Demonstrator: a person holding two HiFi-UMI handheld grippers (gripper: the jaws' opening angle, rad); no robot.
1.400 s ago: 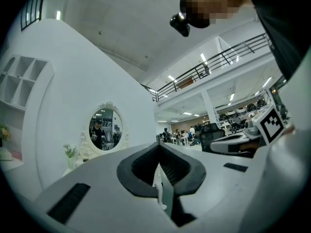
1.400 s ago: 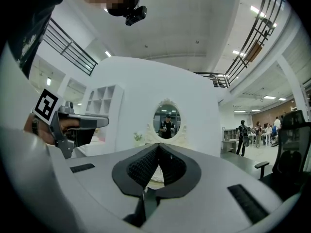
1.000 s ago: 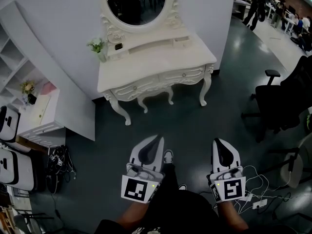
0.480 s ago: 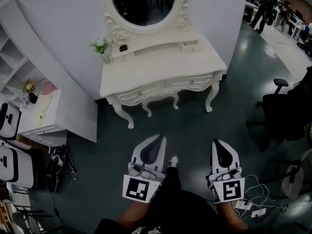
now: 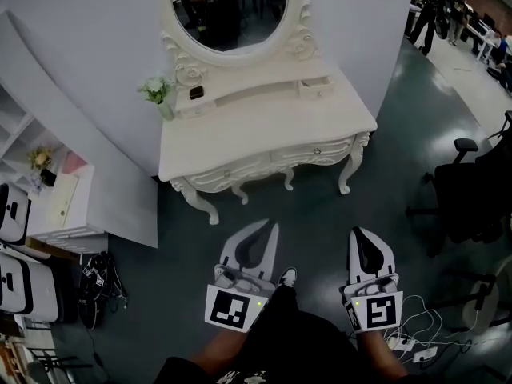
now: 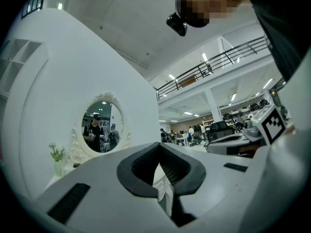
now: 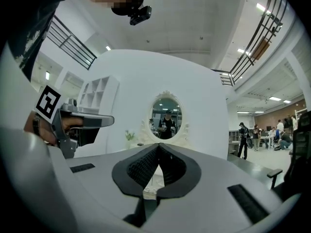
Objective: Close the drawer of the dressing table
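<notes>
A white partition wall point(image 5: 96, 46) fills the head view from 9 to 12 o'clock, and a dark floor point(image 5: 320, 214) lies below it. The white dressing table point(image 5: 264, 146) stands against the wall at 12 o'clock from the grippers, well apart from them, with its carved legs on the floor. Its oval mirror point(image 5: 228, 6) rises at the table's back edge. A black office chair point(image 5: 472, 190) stands at 3 o'clock.

The left gripper point(image 5: 272, 227) and the right gripper point(image 5: 358, 232) are held side by side at 6 o'clock, both pointing toward the table. Each has its jaws pressed together at the tips with nothing between them. The left gripper view looks past its tips to the mirror at 10 o'clock.

Two front drawers sit flush under the tabletop. The small drawer point(image 5: 316, 86), at 1 o'clock on the raised shelf under the mirror, juts a little out of the shelf front. A vase of flowers point(image 5: 162, 94) stands at the tabletop's 10 o'clock corner, with a small dark object point(image 5: 196, 92) just beside it.
</notes>
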